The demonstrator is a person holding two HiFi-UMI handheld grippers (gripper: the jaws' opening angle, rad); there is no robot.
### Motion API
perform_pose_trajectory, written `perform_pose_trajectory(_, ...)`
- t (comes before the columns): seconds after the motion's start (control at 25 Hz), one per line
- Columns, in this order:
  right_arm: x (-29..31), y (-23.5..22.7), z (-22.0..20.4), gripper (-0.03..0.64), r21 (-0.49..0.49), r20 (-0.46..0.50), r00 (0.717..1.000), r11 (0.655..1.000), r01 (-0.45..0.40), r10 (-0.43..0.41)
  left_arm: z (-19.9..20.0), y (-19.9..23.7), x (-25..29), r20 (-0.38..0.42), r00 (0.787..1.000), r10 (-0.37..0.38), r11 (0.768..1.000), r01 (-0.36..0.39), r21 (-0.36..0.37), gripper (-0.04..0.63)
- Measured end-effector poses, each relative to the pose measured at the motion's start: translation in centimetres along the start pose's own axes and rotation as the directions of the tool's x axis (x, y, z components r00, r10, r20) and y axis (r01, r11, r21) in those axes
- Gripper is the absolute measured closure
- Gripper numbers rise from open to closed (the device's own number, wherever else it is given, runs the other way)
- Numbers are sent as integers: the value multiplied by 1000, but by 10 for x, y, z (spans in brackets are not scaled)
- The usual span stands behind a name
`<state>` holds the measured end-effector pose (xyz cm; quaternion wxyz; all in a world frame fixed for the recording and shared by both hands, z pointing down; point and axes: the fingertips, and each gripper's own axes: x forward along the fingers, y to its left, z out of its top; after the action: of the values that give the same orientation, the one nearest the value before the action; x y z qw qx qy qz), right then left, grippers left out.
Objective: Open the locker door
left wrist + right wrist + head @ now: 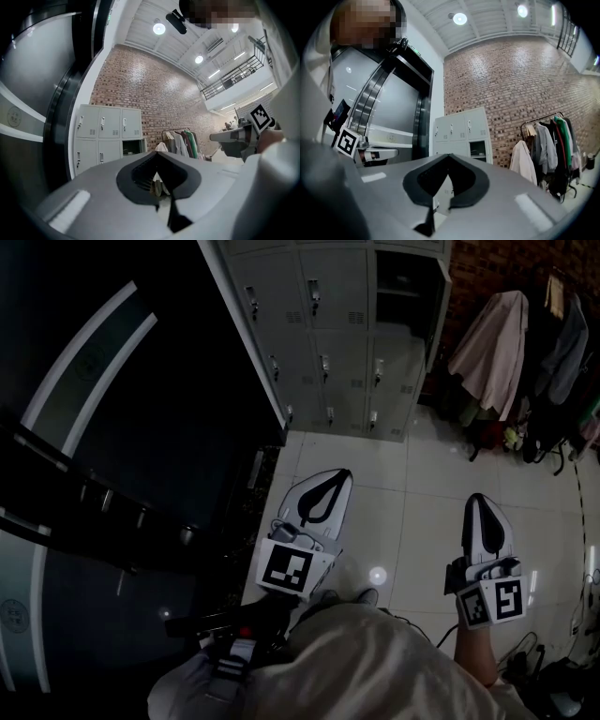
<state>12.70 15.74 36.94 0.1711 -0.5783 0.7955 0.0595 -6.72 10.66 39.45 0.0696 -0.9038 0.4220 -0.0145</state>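
A grey bank of lockers point(328, 334) stands against the brick wall across the tiled floor. Most of its doors are closed; one upper right compartment point(405, 287) shows dark and open. That same bank point(108, 136) appears in the left gripper view and far off point(461, 133) in the right gripper view. My left gripper point(342, 474) is held low, well short of the lockers, fingertips together with nothing between them point(157, 153). My right gripper point(476, 498) hangs beside it, shut and empty point(449, 154). Neither touches a locker.
A clothes rack point(525, 362) with coats and jackets stands right of the lockers. A dark curved glass and metal wall point(94, 427) fills the left side. Cables point(553, 671) lie on the floor at the lower right. My light sleeve point(375, 662) fills the bottom.
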Motion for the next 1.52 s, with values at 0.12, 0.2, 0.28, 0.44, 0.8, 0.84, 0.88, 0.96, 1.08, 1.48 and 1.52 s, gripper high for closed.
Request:
perform_pose_trajectory(0.12, 4, 7, 5, 615, 6, -1, 1000, 1000, 0, 0, 4, 1, -8, -1, 1000, -4, 1000, 4, 3, 528)
perform_pose_trajectory(0.2, 7, 9, 3, 615, 22, -6, 1000, 1000, -5, 5, 4, 4, -8, 35, 999, -6, 1000, 5, 17, 528)
perform_pose_trajectory(0.28, 7, 14, 3, 617, 26, -8, 1000, 1000, -11, 11, 3, 7, -7, 91, 996, -21, 999, 18, 28, 528)
perform_pose_trajectory(0.44, 5, 24, -2, 617, 21, -24, 1000, 1000, -15, 15, 4, 17, -15, 162, 987, -19, 999, 13, 39, 529)
perform_pose_trajectory(0.8, 1, 28, -6, 617, 30, -38, 999, 1000, -8, 9, 2, 21, -28, 160, 987, -27, 999, 32, -28, 528)
perform_pose_trajectory(0.84, 1, 28, -7, 617, 39, -37, 999, 999, -8, 10, 0, 22, -29, 158, 987, -24, 999, 29, -27, 528)
perform_pose_trajectory(0.88, 2, 30, -9, 617, 48, -35, 999, 999, -8, 10, -2, 24, -30, 155, 988, -21, 999, 25, -27, 528)
perform_pose_trajectory(0.96, 2, 34, -10, 617, 52, -35, 999, 999, -9, 10, -5, 29, -32, 151, 988, -17, 999, 22, -35, 528)
perform_pose_trajectory(1.08, 6, 40, -7, 617, 54, -28, 999, 998, -25, 26, -9, 34, -36, 141, 990, -12, 998, 20, -61, 528)
perform_pose_trajectory(1.48, 9, 55, -17, 617, 47, -63, 997, 998, -39, 42, -7, 38, -42, 146, 989, -33, 997, 43, -67, 528)
perform_pose_trajectory(1.52, 9, 56, -18, 617, 45, -64, 997, 998, -39, 42, -9, 39, -42, 141, 989, -34, 997, 44, -69, 528)
